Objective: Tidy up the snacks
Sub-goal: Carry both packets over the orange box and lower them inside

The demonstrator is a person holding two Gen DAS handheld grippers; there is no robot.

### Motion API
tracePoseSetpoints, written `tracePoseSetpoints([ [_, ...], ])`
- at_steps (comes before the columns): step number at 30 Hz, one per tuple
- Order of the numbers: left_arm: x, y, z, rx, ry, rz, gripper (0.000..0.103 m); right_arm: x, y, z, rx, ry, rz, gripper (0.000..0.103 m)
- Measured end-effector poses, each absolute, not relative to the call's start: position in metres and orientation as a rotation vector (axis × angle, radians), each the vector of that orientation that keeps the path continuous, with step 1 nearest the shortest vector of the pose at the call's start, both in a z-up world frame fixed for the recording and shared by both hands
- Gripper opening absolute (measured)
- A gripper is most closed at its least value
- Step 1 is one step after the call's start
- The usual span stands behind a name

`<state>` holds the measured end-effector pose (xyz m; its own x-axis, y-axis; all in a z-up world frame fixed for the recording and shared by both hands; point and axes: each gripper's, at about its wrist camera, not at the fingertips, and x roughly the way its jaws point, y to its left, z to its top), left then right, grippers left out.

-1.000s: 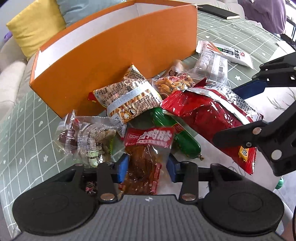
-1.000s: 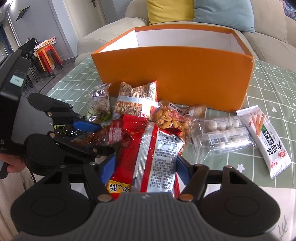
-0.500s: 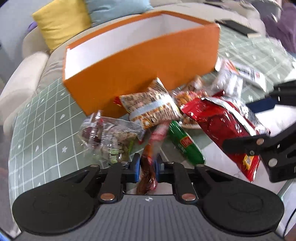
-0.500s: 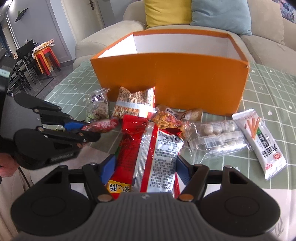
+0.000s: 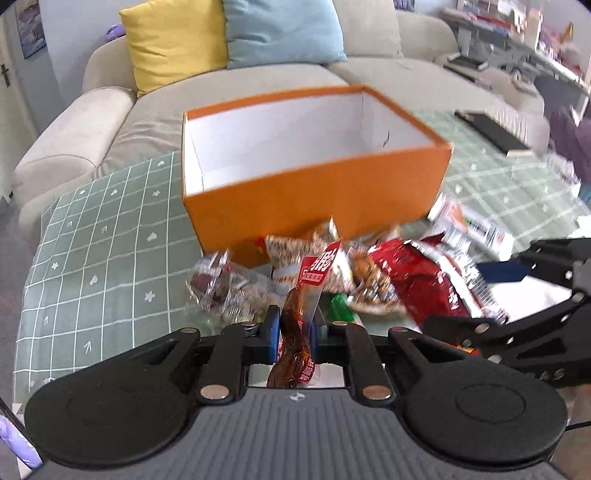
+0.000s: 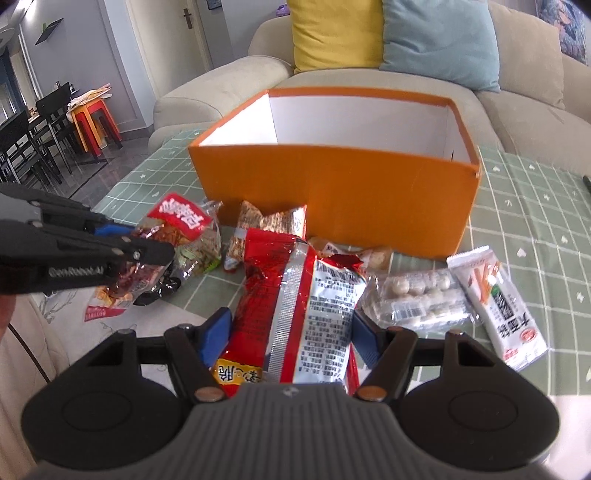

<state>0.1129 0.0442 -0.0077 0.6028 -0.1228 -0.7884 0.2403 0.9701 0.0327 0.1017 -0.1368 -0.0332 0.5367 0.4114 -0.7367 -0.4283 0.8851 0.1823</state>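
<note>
Snacks lie in a heap on the green checked tablecloth point(image 6: 532, 206), low in the middle of both views, right in front of the orange box point(image 6: 343, 184). At the far left of the right wrist view, the left gripper point(image 6: 147, 243) reaches in, and its two blue pads are pressed tight on a brown meat snack packet point(image 6: 155, 251) with a red label. In the left wrist view that same packet point(image 5: 299, 325) stands up between the pads at the bottom middle, lifted off the table. Just right of it in the right wrist view sit a clear bag of mixed sweets point(image 6: 199, 251) and a brown patterned bag point(image 6: 269, 225). In the middle, the right gripper point(image 6: 291, 328) has its pads wide apart, one on each side of a big red bag point(image 6: 295, 295), and I cannot tell if they squeeze it. Farther right lie a clear pack of white balls point(image 6: 413, 299) and a white stick snack pack point(image 6: 498, 306). The box is open on top, and its white inside looks bare. Behind it, in the upper part, is a beige sofa point(image 6: 229, 85) with a yellow cushion point(image 6: 332, 33) and a blue cushion point(image 6: 443, 40).
</note>
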Motion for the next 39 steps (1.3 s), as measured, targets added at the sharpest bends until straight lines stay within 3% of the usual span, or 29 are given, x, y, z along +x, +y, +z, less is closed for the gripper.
tracePoseSetpoints([
  [11,0.141,0.047,0.048,0.069,0.793,-0.204,0.016,0.132,-0.141,0.019,-0.037,0.798,0.523,0.067],
  [24,0.216,0.067,0.07,-0.09,0.751,-0.167,0.016,0.216,-0.118,0.06,-0.049,0.76,0.547,0.067],
  [30,0.254,0.076,0.05,-0.205,0.768,-0.101,0.016,0.272,-0.1,0.053,-0.079,0.778,0.537,0.067],
  [39,0.297,0.074,0.008,-0.184,0.862,-0.047,0.016,0.336,-0.092,-0.002,-0.107,0.926,0.468,0.067],
])
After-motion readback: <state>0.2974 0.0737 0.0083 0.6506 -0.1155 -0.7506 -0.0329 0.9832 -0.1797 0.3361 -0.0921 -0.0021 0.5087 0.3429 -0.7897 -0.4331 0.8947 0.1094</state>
